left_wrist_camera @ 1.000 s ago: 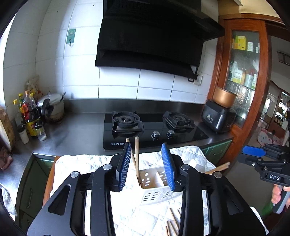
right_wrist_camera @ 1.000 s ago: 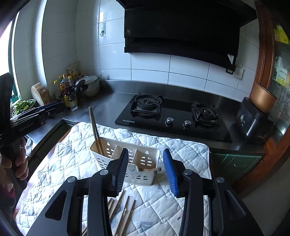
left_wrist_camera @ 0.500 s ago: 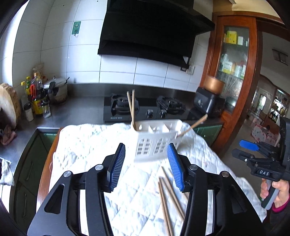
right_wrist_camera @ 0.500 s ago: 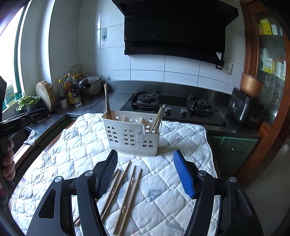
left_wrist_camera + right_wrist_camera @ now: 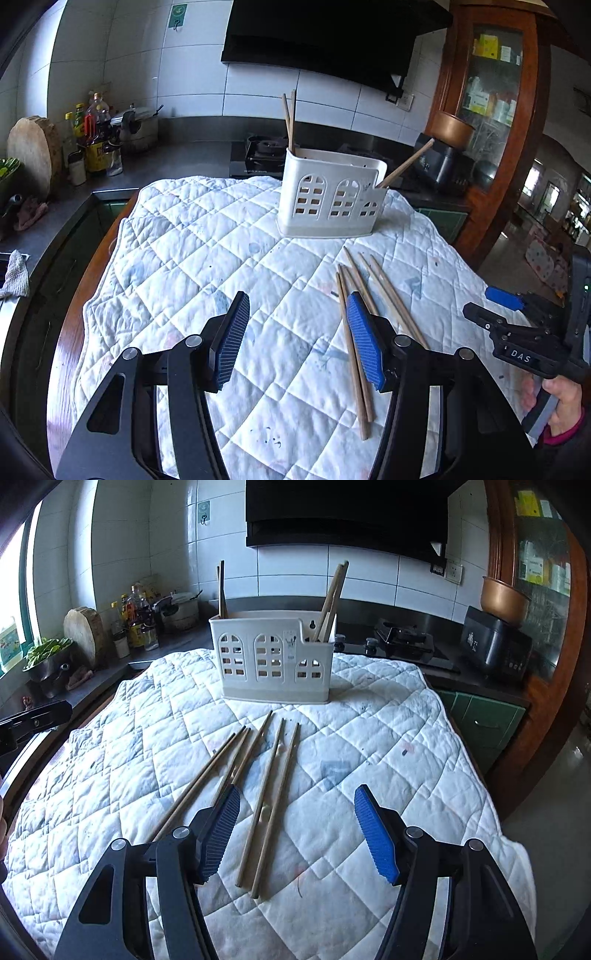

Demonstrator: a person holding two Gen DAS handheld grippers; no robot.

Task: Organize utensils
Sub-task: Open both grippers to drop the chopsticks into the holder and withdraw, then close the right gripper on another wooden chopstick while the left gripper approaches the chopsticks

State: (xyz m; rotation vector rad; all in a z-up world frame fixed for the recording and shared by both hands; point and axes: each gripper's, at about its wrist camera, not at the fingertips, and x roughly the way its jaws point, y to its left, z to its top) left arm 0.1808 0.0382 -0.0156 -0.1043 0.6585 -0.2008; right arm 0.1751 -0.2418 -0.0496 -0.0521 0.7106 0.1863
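A white slotted utensil caddy [image 5: 328, 199] [image 5: 273, 664] stands upright at the far side of a quilted white cloth [image 5: 184, 258]. A few wooden chopsticks [image 5: 332, 594] stand in its end compartments. Several loose chopsticks [image 5: 271, 762] [image 5: 393, 295] lie flat on the cloth in front of it. My left gripper [image 5: 297, 306] hovers low over the cloth left of the loose chopsticks; its jaws are opening and hold nothing. My right gripper [image 5: 297, 794] is open above the near ends of the chopsticks, not touching them.
A gas hob [image 5: 402, 638] and steel counter lie behind the cloth. Bottles [image 5: 92, 140] and a round wooden board [image 5: 31, 155] stand at the back left, a dark cooker [image 5: 495, 646] at the back right. A person's hand [image 5: 561, 402] holds the right gripper's handle.
Both grippers have dropped and drawn back from the caddy, which now stands farther off. Both pairs of jaws stand wider. The loose chopsticks have come into full view.
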